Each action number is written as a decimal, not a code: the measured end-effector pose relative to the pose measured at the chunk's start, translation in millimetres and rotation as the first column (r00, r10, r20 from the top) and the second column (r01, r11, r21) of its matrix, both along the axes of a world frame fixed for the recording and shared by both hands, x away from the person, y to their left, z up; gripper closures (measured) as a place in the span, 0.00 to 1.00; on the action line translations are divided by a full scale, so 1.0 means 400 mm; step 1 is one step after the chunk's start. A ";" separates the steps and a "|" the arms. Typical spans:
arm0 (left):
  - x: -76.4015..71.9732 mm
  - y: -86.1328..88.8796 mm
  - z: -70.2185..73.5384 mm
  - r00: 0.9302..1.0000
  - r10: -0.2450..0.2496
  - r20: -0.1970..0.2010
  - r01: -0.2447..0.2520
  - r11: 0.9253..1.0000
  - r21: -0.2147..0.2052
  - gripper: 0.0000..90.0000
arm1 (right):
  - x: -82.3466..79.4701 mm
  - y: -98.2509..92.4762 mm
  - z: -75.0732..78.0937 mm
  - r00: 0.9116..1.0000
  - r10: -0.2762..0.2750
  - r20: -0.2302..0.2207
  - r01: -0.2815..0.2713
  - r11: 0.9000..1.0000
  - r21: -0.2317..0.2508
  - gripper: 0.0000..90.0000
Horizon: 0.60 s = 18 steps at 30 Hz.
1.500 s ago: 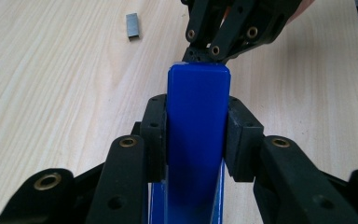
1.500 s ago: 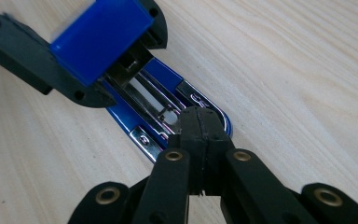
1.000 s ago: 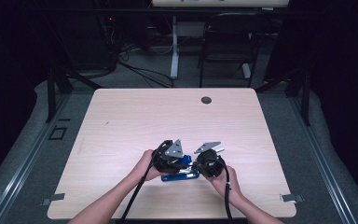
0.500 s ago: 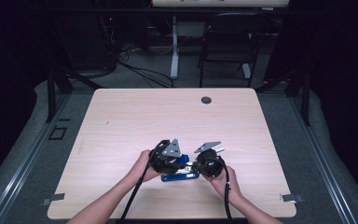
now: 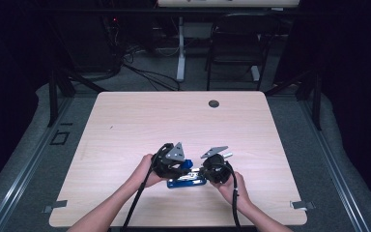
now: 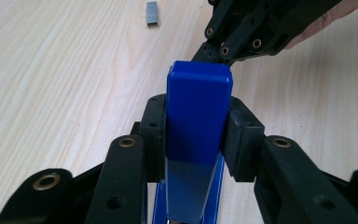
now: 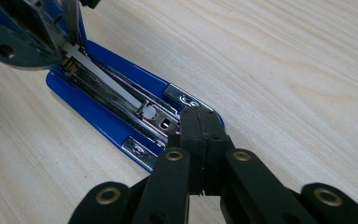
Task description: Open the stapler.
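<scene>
Nearest you, at the front edge of the table, your two forearms come in and meet just in front of its middle. Your left gripper has its jaws part-way closed, and its pads press on both sides of the blue stapler's lid, which stands swung up from the base. Your right gripper has its jaws pressed fully together with nothing between them; its tips rest on the front end of the stapler base, just beside the metal staple channel that lies open along it. From above, the stapler lies flat on the wood between your left hand and your right hand, with both grippers touching it.

A little farther out, a small grey strip of staples lies on the bare tabletop, apart from the stapler. Towards the far edge sits a round dark grommet. Beyond the table stand a chair and loose cables on the floor.
</scene>
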State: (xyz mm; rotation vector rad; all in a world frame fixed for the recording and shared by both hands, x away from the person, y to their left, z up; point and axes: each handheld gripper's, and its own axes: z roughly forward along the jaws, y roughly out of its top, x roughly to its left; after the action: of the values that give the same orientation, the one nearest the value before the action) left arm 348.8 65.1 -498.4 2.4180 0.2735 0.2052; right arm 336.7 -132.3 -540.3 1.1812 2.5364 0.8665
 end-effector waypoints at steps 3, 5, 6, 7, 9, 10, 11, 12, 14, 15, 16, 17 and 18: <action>-0.002 -0.003 0.002 1.000 0.004 0.002 -0.004 1.000 0.008 0.73 | 0.001 0.001 0.002 1.000 0.002 -0.004 -0.002 1.000 -0.009 1.00; -0.002 -0.005 0.005 1.000 0.004 0.002 -0.004 1.000 0.021 0.73 | 0.004 0.001 0.002 1.000 0.006 -0.008 -0.006 1.000 -0.008 1.00; -0.003 -0.006 0.005 1.000 0.004 0.003 -0.004 1.000 0.023 0.73 | 0.006 0.001 0.003 1.000 0.013 -0.010 -0.013 1.000 -0.011 1.00; -0.003 -0.006 0.005 1.000 0.004 0.002 -0.004 1.000 0.023 0.73 | 0.008 0.003 0.003 1.000 0.010 -0.018 -0.010 1.000 -0.004 1.00; -0.001 -0.003 0.007 1.000 0.002 -0.002 -0.002 1.000 0.026 0.73 | 0.011 0.004 0.005 1.000 0.010 -0.030 -0.010 1.000 -0.009 1.00; -0.001 0.000 0.008 1.000 0.005 -0.007 -0.005 1.000 0.023 0.73 | 0.012 0.005 0.006 0.999 0.012 -0.036 -0.013 1.000 -0.016 1.00; 0.000 0.003 0.009 1.000 0.004 -0.010 -0.003 1.000 0.019 0.73 | 0.013 0.006 0.005 0.999 0.011 -0.033 -0.012 1.000 -0.013 1.00; 0.000 0.005 0.010 1.000 0.002 -0.012 -0.002 1.000 0.019 0.73 | 0.014 0.006 0.005 0.999 0.012 -0.033 -0.013 1.000 -0.012 1.00; -0.001 0.007 0.011 1.000 0.002 -0.007 -0.002 1.000 0.022 0.73 | 0.014 0.008 0.005 0.999 0.003 -0.039 -0.003 1.000 -0.003 1.00; -0.002 0.008 0.011 1.000 0.001 -0.009 -0.001 1.000 0.023 0.73 | 0.016 0.007 0.006 0.999 0.008 -0.045 -0.008 1.000 -0.006 1.00; -0.002 0.007 0.012 1.000 0.001 -0.009 -0.001 1.000 0.025 0.73 | 0.018 0.005 0.008 0.999 0.018 -0.045 -0.020 0.999 -0.026 1.00; -0.002 0.007 0.012 1.000 -0.001 -0.008 0.001 1.000 0.027 0.73 | 0.019 0.006 0.008 0.999 0.021 -0.050 -0.022 1.000 -0.019 1.00; -0.001 0.007 0.013 1.000 -0.001 -0.009 0.002 1.000 0.029 0.73 | 0.021 0.006 0.009 0.998 0.019 -0.058 -0.020 1.000 -0.020 1.00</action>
State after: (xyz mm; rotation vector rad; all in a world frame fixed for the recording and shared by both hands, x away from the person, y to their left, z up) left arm 348.4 68.1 -493.3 2.4482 0.2745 0.1992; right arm 345.0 -129.7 -536.7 1.1948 2.6004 0.8205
